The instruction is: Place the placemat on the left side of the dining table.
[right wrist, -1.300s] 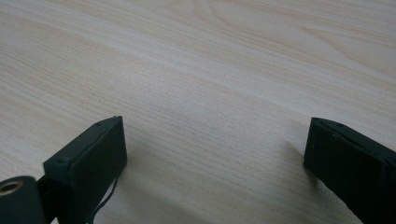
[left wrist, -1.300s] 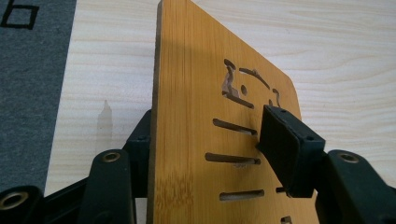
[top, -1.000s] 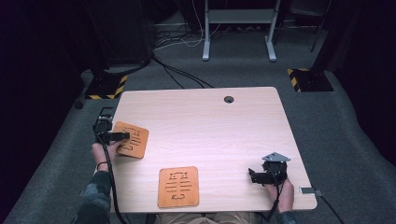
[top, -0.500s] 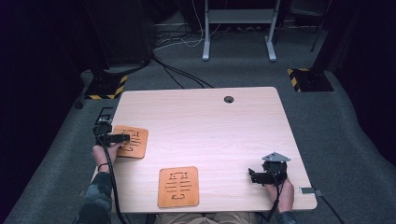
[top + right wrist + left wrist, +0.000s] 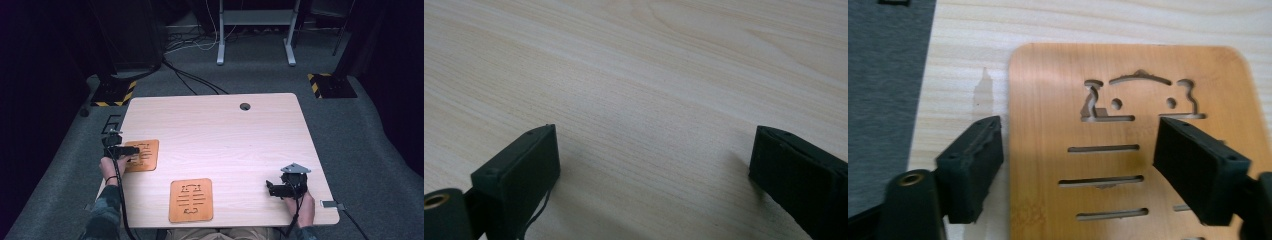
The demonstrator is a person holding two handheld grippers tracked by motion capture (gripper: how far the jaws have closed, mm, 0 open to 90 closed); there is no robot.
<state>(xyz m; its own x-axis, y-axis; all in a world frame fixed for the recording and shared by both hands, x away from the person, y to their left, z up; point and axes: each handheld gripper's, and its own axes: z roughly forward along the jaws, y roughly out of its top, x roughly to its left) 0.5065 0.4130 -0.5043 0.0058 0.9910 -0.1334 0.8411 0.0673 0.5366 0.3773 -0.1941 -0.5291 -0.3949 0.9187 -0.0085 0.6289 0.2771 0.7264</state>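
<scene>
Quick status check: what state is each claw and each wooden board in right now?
Left claw: open, jaws straddling the left board's near corner, not clamped.
Right claw: open, over bare table, holding nothing.
Left board: flat on the table near its left edge, under the left claw.
Middle board: flat near the front edge, untouched.

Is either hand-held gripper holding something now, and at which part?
Nothing is held. The left hand-held gripper is open astride the orange slotted wooden board's edge; the right hand-held gripper is open over bare table.
</scene>
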